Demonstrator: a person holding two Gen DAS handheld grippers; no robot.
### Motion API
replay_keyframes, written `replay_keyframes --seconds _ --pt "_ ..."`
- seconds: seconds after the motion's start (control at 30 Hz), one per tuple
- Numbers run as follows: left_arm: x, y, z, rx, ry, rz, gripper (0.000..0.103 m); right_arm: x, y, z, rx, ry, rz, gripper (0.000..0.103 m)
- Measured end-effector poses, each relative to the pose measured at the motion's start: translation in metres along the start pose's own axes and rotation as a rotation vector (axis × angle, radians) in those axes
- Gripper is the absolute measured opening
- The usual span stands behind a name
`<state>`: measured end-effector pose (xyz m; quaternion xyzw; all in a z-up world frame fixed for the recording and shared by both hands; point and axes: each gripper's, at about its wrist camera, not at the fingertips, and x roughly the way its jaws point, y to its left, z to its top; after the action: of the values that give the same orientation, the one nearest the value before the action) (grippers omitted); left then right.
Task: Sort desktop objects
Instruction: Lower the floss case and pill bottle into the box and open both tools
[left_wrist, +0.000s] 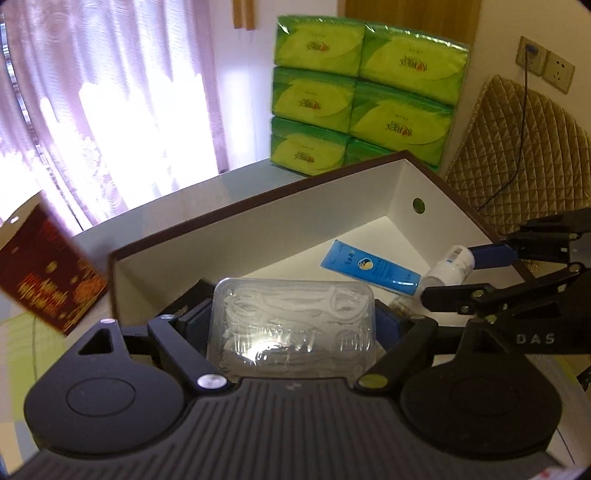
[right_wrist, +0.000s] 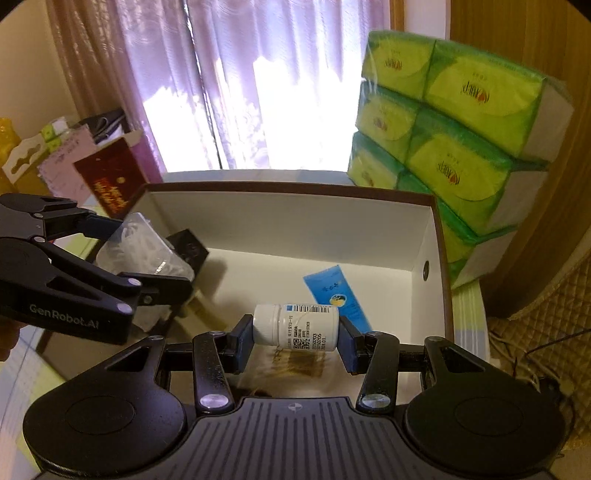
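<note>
My left gripper is shut on a clear plastic case of white floss picks, held over the near side of the white brown-rimmed box. From the right wrist view the same case sits in the left gripper at the box's left edge. My right gripper is shut on a white pill bottle, lying sideways above the box. The bottle and right gripper show at the right of the left wrist view. A blue tube lies on the box floor.
A stack of green tissue packs stands behind the box. A dark red carton sits at the left. A quilted chair back and wall sockets are at the right; curtains hang behind.
</note>
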<state>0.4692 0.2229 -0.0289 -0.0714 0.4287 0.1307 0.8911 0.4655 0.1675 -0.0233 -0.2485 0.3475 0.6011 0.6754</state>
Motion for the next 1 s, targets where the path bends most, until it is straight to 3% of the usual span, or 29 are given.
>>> replay_keyframes --seconds 0.17,0.6,1.0 --pt "0.029 -0.001 0.014 0.057 0.013 -0.001 0.084 0.025 -0.011 0.008 0.013 0.031 -0.020 0.044" --pt "0.090 0.004 0.023 0.072 0.108 0.052 0.084 0.065 -0.021 0.016 -0.006 0.107 -0.035 0.044" --pt "0.109 0.002 0.027 0.057 0.156 0.100 0.085 0.076 -0.024 0.017 -0.004 0.123 -0.028 0.044"
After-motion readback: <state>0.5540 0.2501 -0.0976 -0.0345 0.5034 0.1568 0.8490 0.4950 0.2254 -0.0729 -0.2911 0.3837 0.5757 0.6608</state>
